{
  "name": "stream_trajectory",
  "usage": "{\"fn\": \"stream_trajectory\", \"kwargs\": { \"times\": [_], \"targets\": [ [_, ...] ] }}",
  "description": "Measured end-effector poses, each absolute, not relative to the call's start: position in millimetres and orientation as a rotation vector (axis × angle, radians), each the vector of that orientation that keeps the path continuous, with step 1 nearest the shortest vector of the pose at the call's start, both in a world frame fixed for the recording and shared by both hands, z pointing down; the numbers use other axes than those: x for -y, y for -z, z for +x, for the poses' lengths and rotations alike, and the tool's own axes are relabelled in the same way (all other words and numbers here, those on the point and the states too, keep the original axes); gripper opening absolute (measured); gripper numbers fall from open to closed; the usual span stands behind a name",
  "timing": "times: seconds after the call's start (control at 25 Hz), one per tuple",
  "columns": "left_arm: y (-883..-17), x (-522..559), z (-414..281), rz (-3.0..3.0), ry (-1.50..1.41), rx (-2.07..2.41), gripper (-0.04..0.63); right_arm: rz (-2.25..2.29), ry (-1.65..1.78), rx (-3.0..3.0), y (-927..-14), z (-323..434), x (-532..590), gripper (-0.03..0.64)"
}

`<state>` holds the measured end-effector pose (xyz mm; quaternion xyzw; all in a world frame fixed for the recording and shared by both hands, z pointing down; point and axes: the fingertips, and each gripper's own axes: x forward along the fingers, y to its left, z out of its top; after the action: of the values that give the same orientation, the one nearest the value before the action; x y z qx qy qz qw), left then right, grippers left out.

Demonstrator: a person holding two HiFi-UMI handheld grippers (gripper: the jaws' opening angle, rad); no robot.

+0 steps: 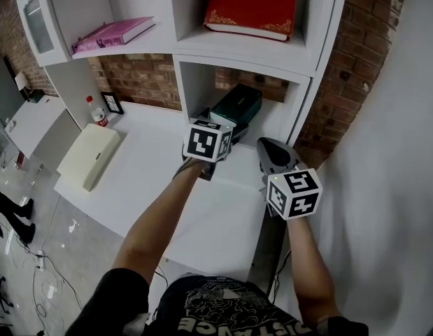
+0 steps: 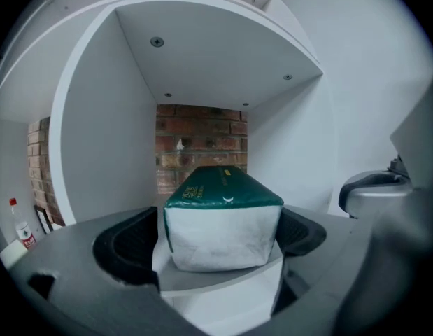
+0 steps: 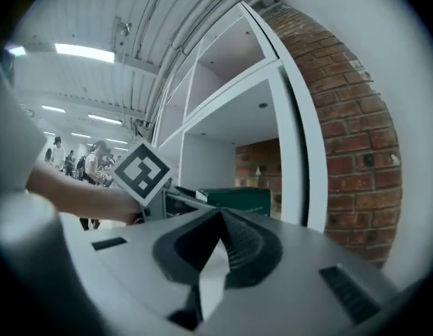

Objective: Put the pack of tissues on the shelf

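Note:
The pack of tissues (image 1: pixel 236 105), dark green on top with white ends, lies in the lower compartment of the white shelf (image 1: pixel 199 82). In the left gripper view the pack (image 2: pixel 223 215) rests on the shelf floor between the wide-spread jaws of my left gripper (image 2: pixel 222 235), and the pads stand beside its ends without pressing. From the head view, that left gripper (image 1: pixel 219 128) reaches into the compartment's mouth. My right gripper (image 1: pixel 275 156) hovers to the right, outside the shelf. Its jaws (image 3: pixel 217 219) meet at the tip with nothing between them. It sees the pack (image 3: pixel 237 200) from the side.
A red book (image 1: pixel 252 5) and a pink book (image 1: pixel 111 33) lie on the upper shelves. On the white table (image 1: pixel 139 187) stand a small bottle (image 1: pixel 97 112), a picture frame (image 1: pixel 112 102) and a cream box (image 1: pixel 90 154). Brick wall (image 1: pixel 356 61) flanks the shelf's right side.

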<state>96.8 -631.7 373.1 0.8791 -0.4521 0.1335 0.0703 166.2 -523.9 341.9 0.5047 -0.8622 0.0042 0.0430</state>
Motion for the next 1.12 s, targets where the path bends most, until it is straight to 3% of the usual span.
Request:
{"fn": "stream_trajectory", "kwargs": {
  "times": [0.4, 0.72, 1.12],
  "targets": [
    [-361, 598, 59, 2.673, -0.360, 1.363, 0.504, 1.561, -0.021, 2.651, -331, 141, 512, 0.003],
    [-343, 560, 21, 2.722, -0.288, 1.332, 0.384, 1.567, -0.017, 2.651, -319, 106, 494, 0.003],
    [-315, 504, -42, 2.782, -0.190, 1.472, 0.183, 1.596, -0.018, 2.638, -315, 76, 458, 0.003]
  ]
}}
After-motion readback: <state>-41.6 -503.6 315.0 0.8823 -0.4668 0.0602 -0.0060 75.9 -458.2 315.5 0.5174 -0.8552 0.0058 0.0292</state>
